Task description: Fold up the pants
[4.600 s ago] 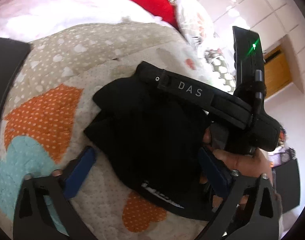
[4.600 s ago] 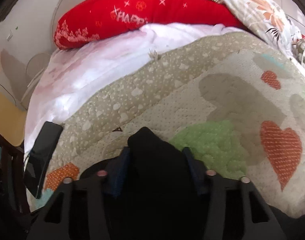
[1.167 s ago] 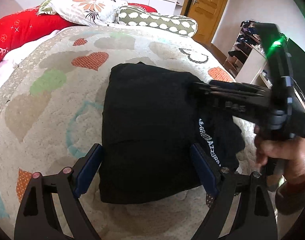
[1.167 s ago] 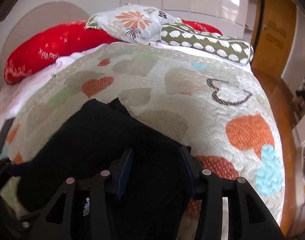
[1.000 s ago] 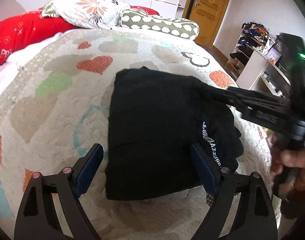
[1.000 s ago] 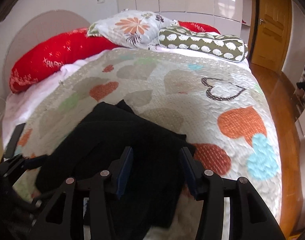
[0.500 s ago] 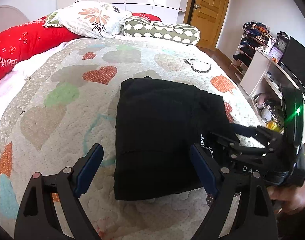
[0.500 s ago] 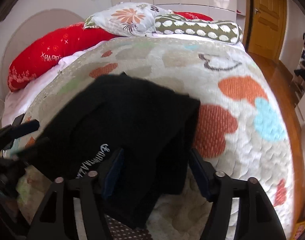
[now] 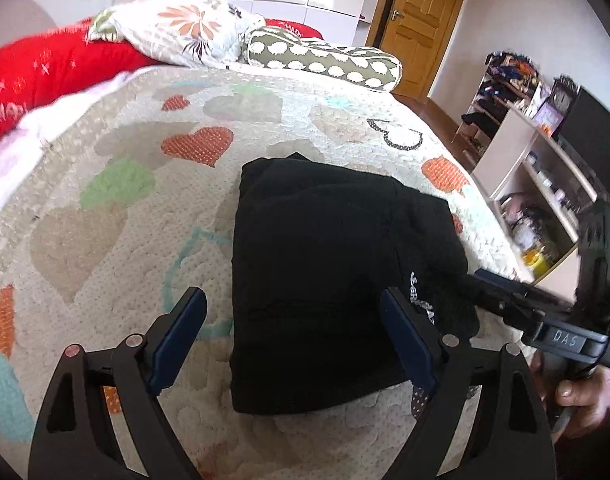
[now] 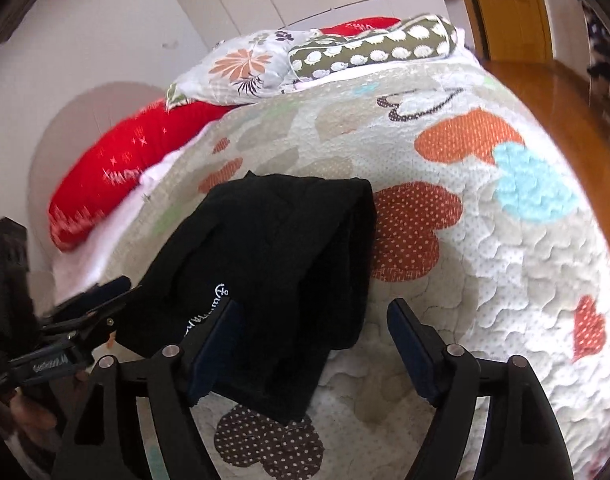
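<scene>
Folded black pants (image 9: 325, 280) on heart quilt (image 9: 105, 200) ahead of both tools, white lettering unreadable, left gripper (image 9: 293, 344) wide open, empty, right gripper (image 10: 313, 352) wide open, empty, "DAS" on its body.

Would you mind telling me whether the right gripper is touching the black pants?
Cannot tell. In the right wrist view the open right gripper overlaps the black pants, but neither view plainly shows contact or gap.

Pants released, both tools drawn back

The black pants (image 9: 329, 280), earlier pinched by the right tool (image 10: 311, 350), are now left folded on the bed (image 9: 105, 208); that tool has been opened and withdrawn, and the left tool (image 9: 295, 344) has been pulled back
</scene>
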Demonstrator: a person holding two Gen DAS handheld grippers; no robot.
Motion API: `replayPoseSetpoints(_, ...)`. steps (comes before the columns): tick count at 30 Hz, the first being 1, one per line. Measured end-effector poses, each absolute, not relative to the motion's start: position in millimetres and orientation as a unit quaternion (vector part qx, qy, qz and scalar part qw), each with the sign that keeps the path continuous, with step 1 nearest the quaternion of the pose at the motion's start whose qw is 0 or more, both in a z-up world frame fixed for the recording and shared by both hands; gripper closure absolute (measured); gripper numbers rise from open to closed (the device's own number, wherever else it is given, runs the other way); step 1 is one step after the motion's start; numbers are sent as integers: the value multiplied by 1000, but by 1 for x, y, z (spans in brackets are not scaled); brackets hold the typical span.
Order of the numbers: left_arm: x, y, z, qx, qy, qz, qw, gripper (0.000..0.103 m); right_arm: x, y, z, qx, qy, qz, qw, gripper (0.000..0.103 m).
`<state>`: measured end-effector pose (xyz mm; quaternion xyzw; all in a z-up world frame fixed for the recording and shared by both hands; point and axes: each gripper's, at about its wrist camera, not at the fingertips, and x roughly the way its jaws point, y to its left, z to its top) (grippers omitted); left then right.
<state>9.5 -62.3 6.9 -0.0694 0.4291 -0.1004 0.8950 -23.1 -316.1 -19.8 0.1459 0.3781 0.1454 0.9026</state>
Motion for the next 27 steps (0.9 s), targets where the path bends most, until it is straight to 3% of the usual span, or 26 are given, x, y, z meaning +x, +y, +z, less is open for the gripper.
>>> replayPoseSetpoints(11,45,-23,-24,-192,471,-156,847,14,0,-310,-37,158,382,188,891,17)
replayPoseSetpoints(13,48,-25,-31,-201,476,-160,841,9,6,-308,-38,161,381,193,890,13)
replayPoseSetpoints(18,52,-35,-36,-197,471,-161,845,0,9,-303,-39,165,370,203,891,9)
replayPoseSetpoints(27,52,-43,-37,-171,466,-150,855,0,12,-298,-40,176,359,198,895,12)
